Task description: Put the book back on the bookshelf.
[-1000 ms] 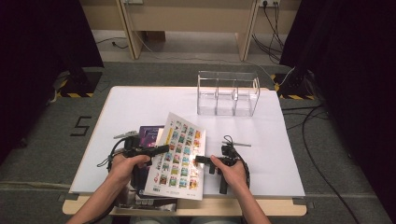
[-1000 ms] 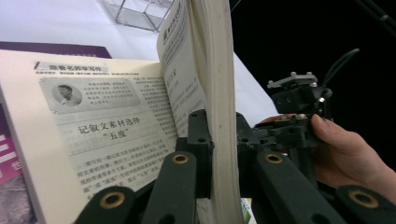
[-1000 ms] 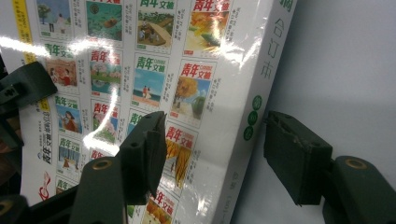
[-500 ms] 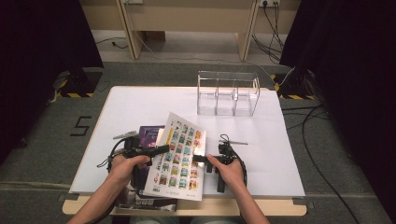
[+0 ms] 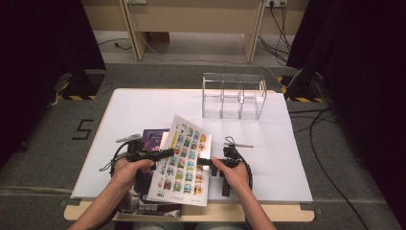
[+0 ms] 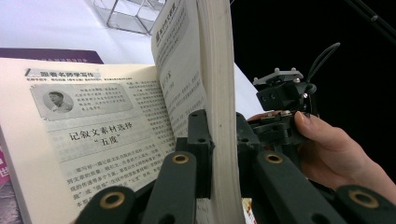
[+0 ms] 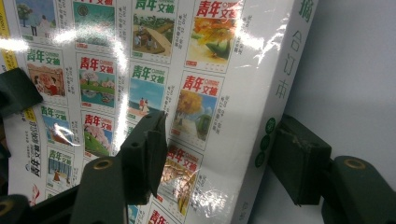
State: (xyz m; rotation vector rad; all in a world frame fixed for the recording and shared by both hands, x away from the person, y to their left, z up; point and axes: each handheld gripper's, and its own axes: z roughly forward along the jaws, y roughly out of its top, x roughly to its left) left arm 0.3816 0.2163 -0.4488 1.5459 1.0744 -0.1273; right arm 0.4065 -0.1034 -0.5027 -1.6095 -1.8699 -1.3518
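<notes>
A thick book (image 5: 184, 158) with a glossy cover of small colourful pictures is held tilted up over the table's near edge. My left gripper (image 5: 165, 153) is shut on its block of pages (image 6: 219, 70), one jaw on each side, with a printed page (image 6: 93, 130) lying open to the left. My right gripper (image 5: 203, 161) is at the book's spine edge. Its jaws stand wide apart astride the spine (image 7: 275, 88): one jaw lies over the cover (image 7: 140, 70), and a gap shows between the other jaw and the spine.
A purple book (image 5: 154, 136) lies flat under the raised one. A clear three-bay rack (image 5: 233, 96) stands at the back of the white table (image 5: 143, 105). Another printed item (image 5: 153, 208) sticks out at the near edge. Dark curtains flank the table.
</notes>
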